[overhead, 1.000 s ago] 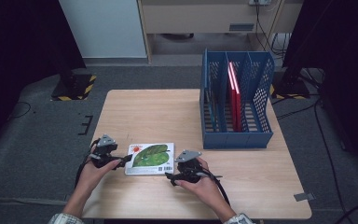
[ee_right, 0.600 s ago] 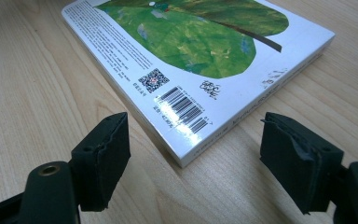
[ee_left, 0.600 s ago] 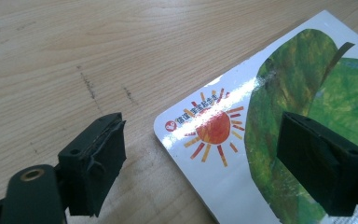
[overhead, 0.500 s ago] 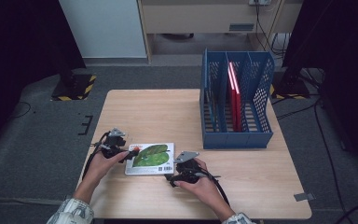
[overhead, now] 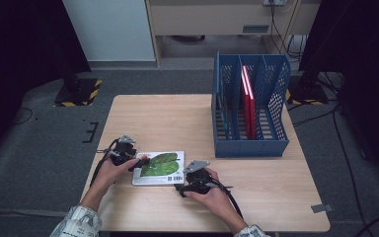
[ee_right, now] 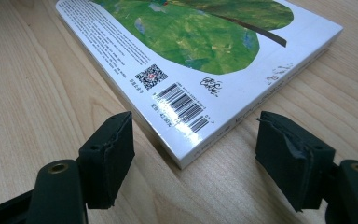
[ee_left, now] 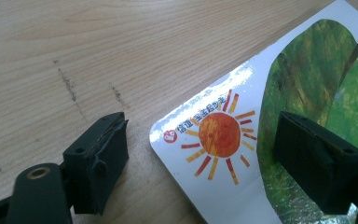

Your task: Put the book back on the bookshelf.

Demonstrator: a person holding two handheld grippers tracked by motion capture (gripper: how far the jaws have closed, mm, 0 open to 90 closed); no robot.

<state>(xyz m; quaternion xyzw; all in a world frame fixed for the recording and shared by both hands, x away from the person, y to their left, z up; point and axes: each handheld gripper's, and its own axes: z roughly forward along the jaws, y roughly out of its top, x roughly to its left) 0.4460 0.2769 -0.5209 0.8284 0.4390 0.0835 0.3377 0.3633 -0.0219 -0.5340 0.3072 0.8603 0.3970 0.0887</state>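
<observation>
The book (overhead: 159, 168) lies flat on the table (overhead: 177, 118), near the front edge on the person's side, back cover up with its green leaf and barcode showing; it sits well apart from the blue file rack (overhead: 249, 116), which already holds a red book (overhead: 248, 101) upright, so the flat one is probably bound for a free slot there.

The left gripper (overhead: 137, 162) comes in at the book's left corner; its jaws have just been closing, yet they are released, one over bare wood and one over the cover, pressing on nothing. The right gripper (overhead: 183, 183) faces the near right corner; its jaws are parted too, with the corner between them but apart from both pads. Two grippers at opposite corners suggest a lift from both ends, since a thin book lying flat gives little edge to pinch.

From above, both hands (overhead: 109, 170) cover the gripper bodies, so the jaw tips blur; the rack's inner slots are partly screened by its mesh walls; whether the darker slot left of the red book holds anything is hard to tell.
</observation>
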